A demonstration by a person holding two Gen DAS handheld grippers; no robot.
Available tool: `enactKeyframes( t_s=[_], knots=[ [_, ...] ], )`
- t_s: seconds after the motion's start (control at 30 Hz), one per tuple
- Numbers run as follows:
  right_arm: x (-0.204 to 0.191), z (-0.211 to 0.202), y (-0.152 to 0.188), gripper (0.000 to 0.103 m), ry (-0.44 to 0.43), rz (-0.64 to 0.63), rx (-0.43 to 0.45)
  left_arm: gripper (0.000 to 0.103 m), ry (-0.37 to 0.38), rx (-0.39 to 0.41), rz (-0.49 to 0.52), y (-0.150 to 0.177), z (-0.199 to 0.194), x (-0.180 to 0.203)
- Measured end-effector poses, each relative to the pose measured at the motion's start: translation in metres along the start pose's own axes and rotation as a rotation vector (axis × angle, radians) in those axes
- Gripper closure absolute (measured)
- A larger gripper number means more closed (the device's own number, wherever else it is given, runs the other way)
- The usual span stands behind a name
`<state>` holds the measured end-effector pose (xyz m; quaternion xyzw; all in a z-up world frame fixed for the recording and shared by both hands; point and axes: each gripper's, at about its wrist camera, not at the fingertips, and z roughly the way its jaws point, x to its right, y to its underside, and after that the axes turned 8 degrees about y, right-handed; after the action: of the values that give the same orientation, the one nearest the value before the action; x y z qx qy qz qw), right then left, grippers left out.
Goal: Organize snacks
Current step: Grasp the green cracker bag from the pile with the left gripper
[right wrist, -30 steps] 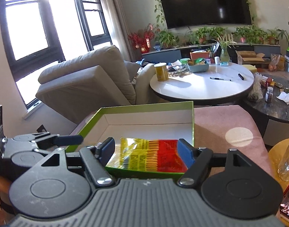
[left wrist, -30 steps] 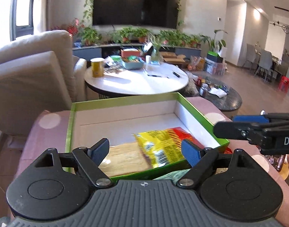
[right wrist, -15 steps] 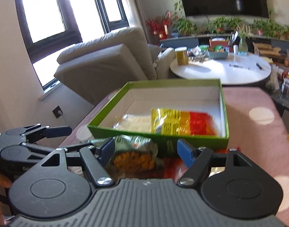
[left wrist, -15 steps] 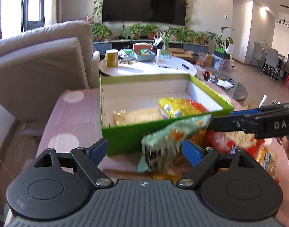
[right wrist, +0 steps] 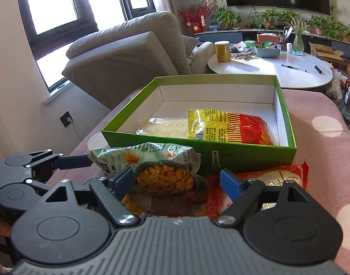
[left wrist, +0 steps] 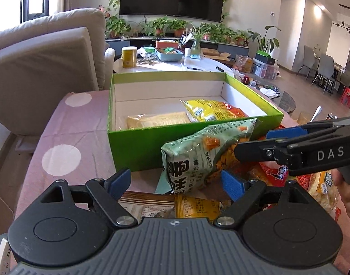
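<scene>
A green box (left wrist: 138, 146) (right wrist: 287, 123) stands on the pink dotted tablecloth. Inside lie a yellow-and-red snack bag (left wrist: 213, 112) (right wrist: 229, 127) and a pale clear-wrapped pack (left wrist: 156, 120) (right wrist: 168, 126). A pale green bag of orange snacks (left wrist: 197, 160) (right wrist: 161, 167) leans on the box's near wall, atop a pile of snack packets (left wrist: 193, 206) (right wrist: 275, 178). My left gripper (left wrist: 176, 183) is open just before this bag. My right gripper (right wrist: 176, 180) is open around the bag's lower part; in the left wrist view its fingers (left wrist: 255, 153) touch the bag from the right.
A beige sofa (left wrist: 42, 68) stands left of the table. Behind the box is a white round table (right wrist: 273, 68) with a yellow canister (left wrist: 129, 57), a blue basket and pens. A TV wall with plants is at the back. A glass and a can stand at the right (left wrist: 330, 116).
Both grippers drew back from above the box and dropped to the snack pile before it. The pale green bag came into view, and the right gripper now reaches around it.
</scene>
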<state>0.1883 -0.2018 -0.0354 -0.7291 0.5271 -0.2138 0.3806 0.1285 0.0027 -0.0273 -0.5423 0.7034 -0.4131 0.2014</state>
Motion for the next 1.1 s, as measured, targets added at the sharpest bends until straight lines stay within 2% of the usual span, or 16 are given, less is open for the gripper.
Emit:
enactKeyframes(
  t_s=[0.4,0.6,0.77,1.1],
  knots=[
    [0.004,0.016,-0.002,0.017,-0.021,0.021,-0.031,0.019,0.019,-0.025,-0.012,0.003,0.017,-0.006],
    [0.006,0.022,-0.006,0.017,-0.048,0.030,-0.041,0.029,0.050,-0.030,-0.017,0.001,0.021,-0.010],
    [0.003,0.020,-0.009,0.017,-0.084,0.015,-0.020,0.030,0.061,-0.029,-0.006,0.000,0.022,-0.009],
    [0.000,0.030,-0.013,0.017,-0.096,0.024,-0.046,0.030,0.066,-0.037,-0.008,0.000,0.027,-0.009]
  ],
)
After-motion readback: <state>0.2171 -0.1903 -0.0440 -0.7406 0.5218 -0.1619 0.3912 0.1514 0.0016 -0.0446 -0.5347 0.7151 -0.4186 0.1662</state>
